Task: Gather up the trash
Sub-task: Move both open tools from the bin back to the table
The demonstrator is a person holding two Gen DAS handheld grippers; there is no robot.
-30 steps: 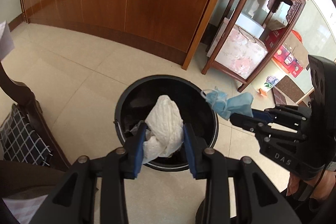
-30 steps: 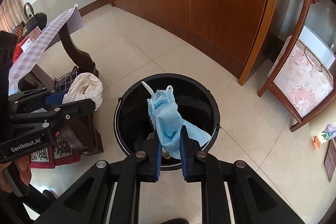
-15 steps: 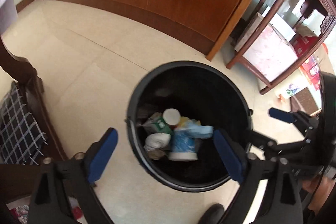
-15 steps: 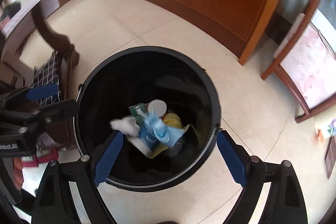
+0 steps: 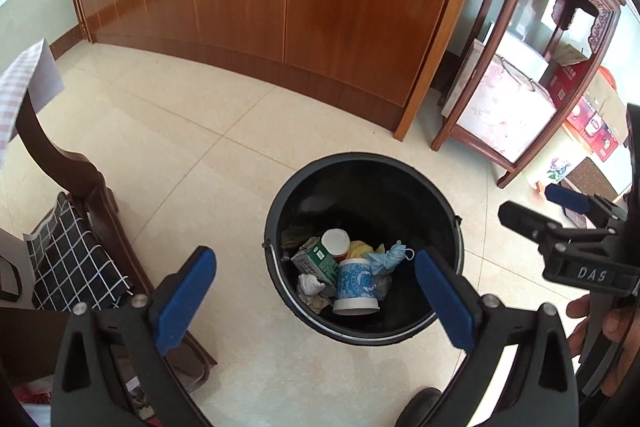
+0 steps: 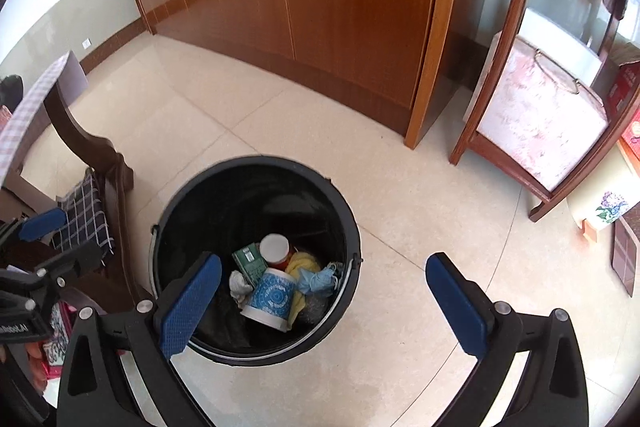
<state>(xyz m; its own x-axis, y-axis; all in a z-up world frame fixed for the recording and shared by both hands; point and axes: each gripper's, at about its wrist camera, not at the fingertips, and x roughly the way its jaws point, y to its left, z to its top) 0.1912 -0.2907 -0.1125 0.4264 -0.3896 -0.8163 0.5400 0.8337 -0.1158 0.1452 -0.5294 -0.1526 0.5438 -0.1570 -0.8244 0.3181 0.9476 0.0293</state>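
Observation:
A black round trash bin (image 5: 436, 187) stands on the tiled floor; it also shows in the right wrist view (image 6: 192, 195). Inside lie a blue patterned paper cup (image 5: 356, 285) (image 6: 272, 297), a blue face mask (image 5: 390, 255) (image 6: 318, 279), a crumpled white tissue (image 5: 310, 283) (image 6: 239, 285), a green carton (image 5: 318, 261) and a white-lidded cup (image 5: 335, 241). My left gripper (image 5: 314, 297) is open and empty above the bin's near rim. My right gripper (image 6: 324, 303) is open and empty above the bin's right side; it also shows in the left wrist view (image 5: 540, 211).
A wooden cabinet run (image 5: 320, 7) lines the back. A carved wooden stand (image 5: 520, 75) with a floral box is at the right. A dark wooden chair with a checked cushion (image 5: 76, 259) stands left of the bin. Boxes (image 5: 592, 123) sit far right.
Both grippers opened and dropped the white tissue and the blue mask into the bin. Both grippers have since pulled back and up from the bin.

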